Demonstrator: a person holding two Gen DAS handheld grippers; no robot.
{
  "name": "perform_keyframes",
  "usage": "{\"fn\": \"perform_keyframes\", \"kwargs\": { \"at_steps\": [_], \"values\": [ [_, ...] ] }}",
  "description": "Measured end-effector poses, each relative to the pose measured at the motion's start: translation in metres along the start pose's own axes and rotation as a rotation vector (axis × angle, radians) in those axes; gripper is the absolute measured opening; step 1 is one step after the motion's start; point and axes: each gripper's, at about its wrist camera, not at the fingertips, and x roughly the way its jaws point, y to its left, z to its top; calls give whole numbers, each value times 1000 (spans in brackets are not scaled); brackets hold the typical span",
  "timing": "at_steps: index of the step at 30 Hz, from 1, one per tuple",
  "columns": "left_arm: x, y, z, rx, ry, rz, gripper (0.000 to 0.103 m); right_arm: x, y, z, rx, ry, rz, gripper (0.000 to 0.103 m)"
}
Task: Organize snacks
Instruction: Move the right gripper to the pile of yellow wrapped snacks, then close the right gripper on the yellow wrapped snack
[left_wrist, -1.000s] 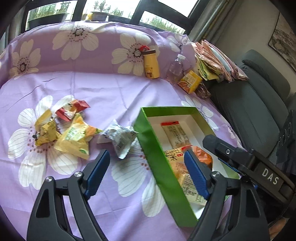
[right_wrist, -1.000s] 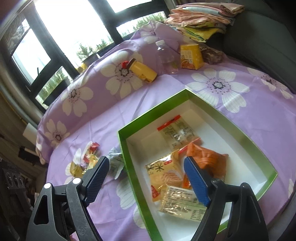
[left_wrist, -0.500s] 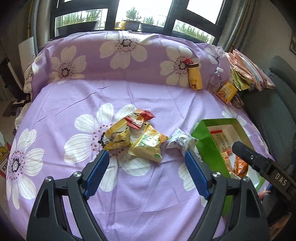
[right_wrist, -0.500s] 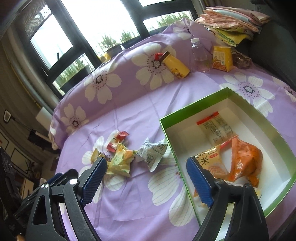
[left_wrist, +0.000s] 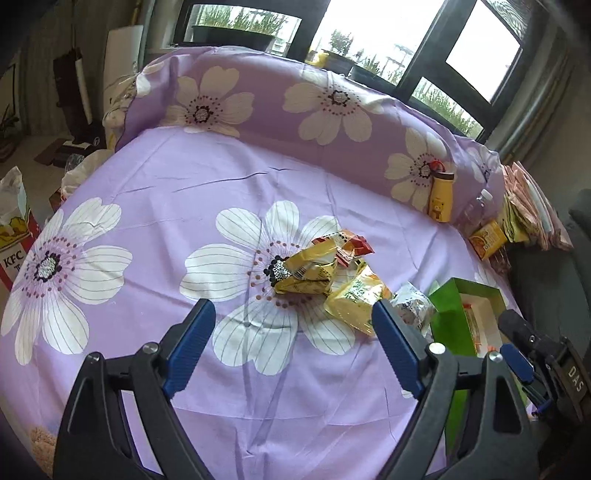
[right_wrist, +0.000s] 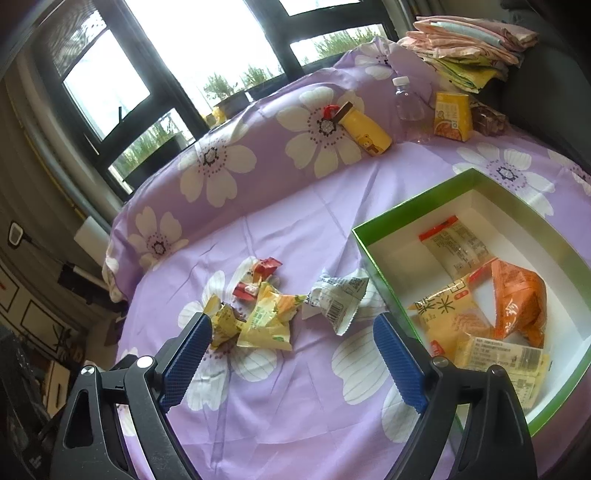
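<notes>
Left gripper (left_wrist: 293, 345): jaws opening, nothing between them, over bare purple floral sheet (left_wrist: 155, 206). Right gripper (right_wrist: 291, 356): jaws wide apart, empty, above the same sheet.

Landmark: green box (right_wrist: 373, 258). Just left of its near corner lies a white packet (right_wrist: 338, 299), beyond the right gripper's tips. Further left of the box, a cluster: yellow packets (right_wrist: 269, 321) and small red packets (right_wrist: 260, 275), ahead of the left pad. Inside the box: orange packet (right_wrist: 519, 299) and pale packets (right_wrist: 456, 245). Beyond the box: a yellow bottle (right_wrist: 365, 134).

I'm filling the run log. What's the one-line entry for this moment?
left tool: opening, empty | right tool: open, empty | loose snacks: on cloth | green box: partly filled
</notes>
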Motion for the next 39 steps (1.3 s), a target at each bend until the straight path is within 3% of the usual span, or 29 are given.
{"fn": "perform_keyframes", "kwargs": {
  "at_steps": [4,7,13,17,22,26,29,31,33,37,39],
  "values": [
    [22,6,-2,-24,64,-12,87,3,13,1,-94,1,-30,90],
    [21,14,-2,-48,49,3,87,4,19,0,-123,-14,-37,93],
    [17,19,-2,-64,38,-25,87,16,21,0,-113,39,-22,94],
    [25,23,-4,-91,78,-53,87,26,23,3,-106,54,-38,94],
    [32,24,1,-122,110,-71,87,59,33,9,-101,176,-7,94],
    [44,26,5,-111,114,-42,87,84,47,9,-116,249,44,94],
    [63,36,8,-158,175,-69,86,102,60,9,-128,304,114,94],
    [74,43,11,-210,222,-127,86,117,71,9,-144,338,132,94],
    [78,45,17,-240,220,-168,86,133,82,11,-166,375,145,86],
    [91,37,19,-166,219,-131,85,160,98,14,-196,400,164,68],
    [103,36,16,-156,241,-129,85,175,102,12,-208,424,164,65]
  ]
}}
